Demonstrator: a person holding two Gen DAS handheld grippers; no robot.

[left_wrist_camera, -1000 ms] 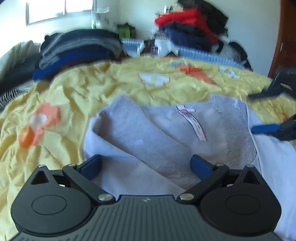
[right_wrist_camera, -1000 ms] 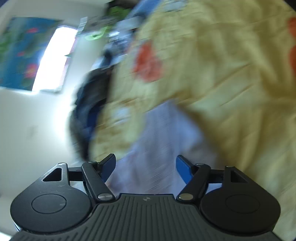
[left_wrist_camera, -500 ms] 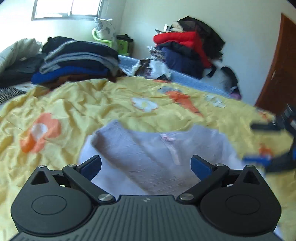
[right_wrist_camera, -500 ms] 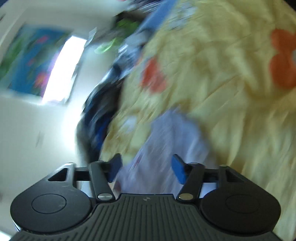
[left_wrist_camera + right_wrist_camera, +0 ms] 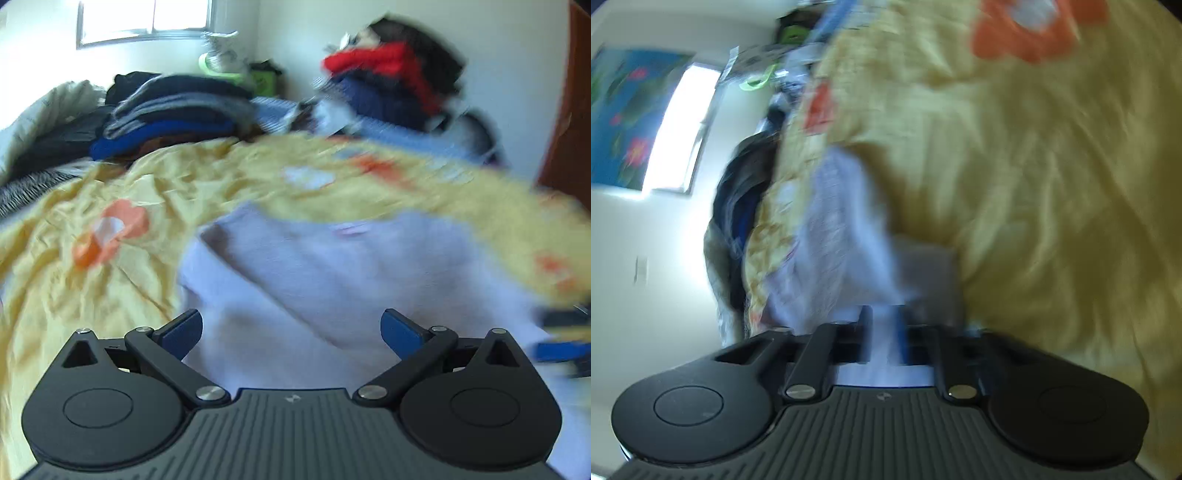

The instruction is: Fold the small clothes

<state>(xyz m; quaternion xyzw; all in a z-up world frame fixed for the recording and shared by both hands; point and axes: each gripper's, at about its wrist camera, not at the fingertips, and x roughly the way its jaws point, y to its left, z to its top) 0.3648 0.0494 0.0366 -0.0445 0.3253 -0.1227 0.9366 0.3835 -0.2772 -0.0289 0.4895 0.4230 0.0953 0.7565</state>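
Across the middle of the left wrist frame I see the small pale lilac knit garment [image 5: 317, 273], lying partly folded on the crumpled yellow bedspread with orange and white flowers [image 5: 122, 206]. My left gripper [image 5: 291, 328] hangs over its near edge with jaws spread wide and nothing between them. My right gripper [image 5: 882, 334] has just been closing; its blue pads look nearly together with a fold of the lilac cloth between them, though blur hides whether they press it. Stacked dark folded clothes [image 5: 173, 107] fill the upper left.
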